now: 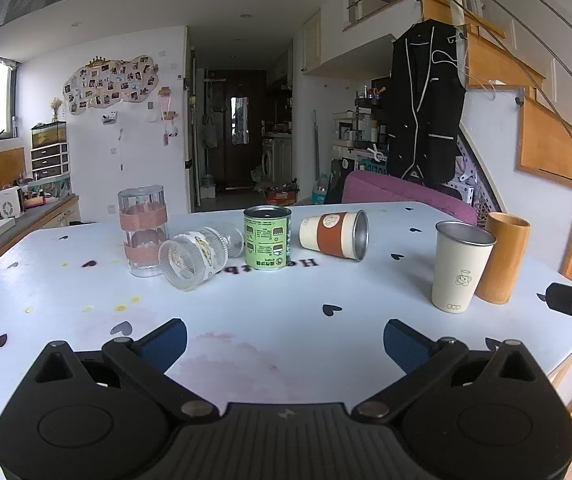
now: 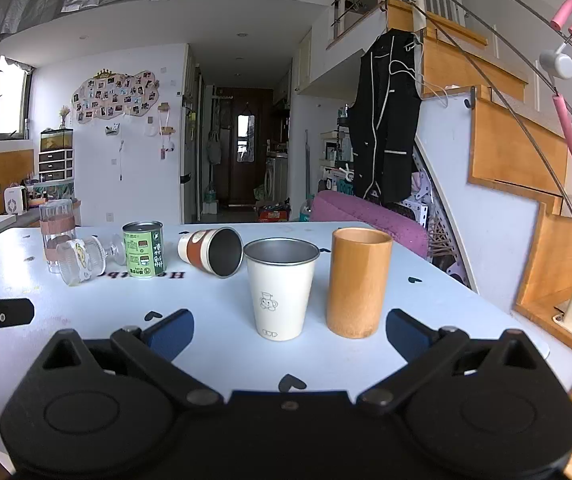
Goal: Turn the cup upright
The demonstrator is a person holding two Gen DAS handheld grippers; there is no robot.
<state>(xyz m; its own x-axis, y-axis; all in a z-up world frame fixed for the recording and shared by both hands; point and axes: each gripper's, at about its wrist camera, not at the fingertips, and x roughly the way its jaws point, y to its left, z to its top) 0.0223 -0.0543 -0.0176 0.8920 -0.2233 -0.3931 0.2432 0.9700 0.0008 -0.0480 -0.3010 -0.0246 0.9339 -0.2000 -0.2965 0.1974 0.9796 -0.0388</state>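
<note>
White desk with black heart prints, stairs behind. Green can upright at centre; ribbed glass on its side to its left, touching a tall banded glass. Cream cup and wooden tumbler upright, right. Sleeved cup lies tipped beside the can, steel mouth facing right. Left hand-held gripper and right hand-held gripper both spread wide, empty

Left hand-held gripper hovered w/ jaws wide apart, holding nothing. Right hand-held gripper likewise spread, empty.
</note>
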